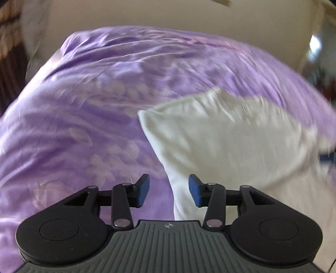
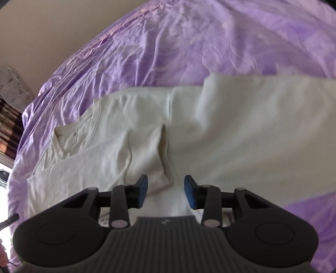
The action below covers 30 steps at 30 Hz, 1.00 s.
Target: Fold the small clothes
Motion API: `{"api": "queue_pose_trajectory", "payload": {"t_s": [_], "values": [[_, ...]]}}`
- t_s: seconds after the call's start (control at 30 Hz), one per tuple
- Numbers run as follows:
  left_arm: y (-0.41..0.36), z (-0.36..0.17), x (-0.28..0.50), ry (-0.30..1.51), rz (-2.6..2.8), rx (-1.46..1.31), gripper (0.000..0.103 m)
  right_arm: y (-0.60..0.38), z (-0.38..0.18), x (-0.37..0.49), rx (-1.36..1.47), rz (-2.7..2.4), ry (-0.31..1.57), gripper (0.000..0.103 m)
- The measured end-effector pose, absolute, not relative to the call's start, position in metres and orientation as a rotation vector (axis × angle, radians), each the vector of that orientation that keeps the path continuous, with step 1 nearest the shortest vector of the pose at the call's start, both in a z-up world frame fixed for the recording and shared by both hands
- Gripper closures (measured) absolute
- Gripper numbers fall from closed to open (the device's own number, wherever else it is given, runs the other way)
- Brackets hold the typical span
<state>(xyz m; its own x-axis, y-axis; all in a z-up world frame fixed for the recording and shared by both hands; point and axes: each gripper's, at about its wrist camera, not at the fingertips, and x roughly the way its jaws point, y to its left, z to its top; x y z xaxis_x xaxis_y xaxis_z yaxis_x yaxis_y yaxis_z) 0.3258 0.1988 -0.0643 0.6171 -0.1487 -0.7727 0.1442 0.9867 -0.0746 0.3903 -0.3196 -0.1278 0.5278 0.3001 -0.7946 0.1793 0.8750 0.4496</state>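
A cream-white small garment [image 2: 147,130] lies spread on a purple bedsheet [image 2: 189,42], its buttoned neckline at the left and a sleeve folded over its middle. My right gripper [image 2: 166,192] is open just above the garment's near part, with nothing between the blue pads. In the left wrist view the same garment [image 1: 220,142] shows blurred at the right, one corner pointing left. My left gripper [image 1: 169,191] is open over the garment's left edge, where cloth meets the sheet [image 1: 84,105].
The bed's far edge meets a beige wall [image 1: 168,14]. A patterned curtain or furniture [image 2: 10,105] stands at the left. A dark blue object [image 1: 327,157] shows at the right edge of the left wrist view.
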Motion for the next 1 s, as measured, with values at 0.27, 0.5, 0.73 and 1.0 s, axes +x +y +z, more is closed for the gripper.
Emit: {"api": "queue_pose_trajectory", "payload": {"t_s": [0.27,0.5,0.73,1.0], "values": [[0.164,-0.076,0.284,0.895,-0.231,0.275,0.037,-0.326,-0.147,0.394,0.730,0.075,1.002,0.067],[0.139,-0.100,0.272,0.888,-0.219,0.481,0.031,-0.317,-0.153,0.402,0.772,0.075,1.005,0.101],[0.118,-0.116,0.297,0.850,-0.110,0.566,0.079,-0.299,-0.127,0.402,0.621,0.091,0.971,0.102],[0.140,-0.112,0.280,0.842,-0.092,0.510,0.097,-0.300,-0.112,0.377,0.572,0.116,0.971,0.103]]}}
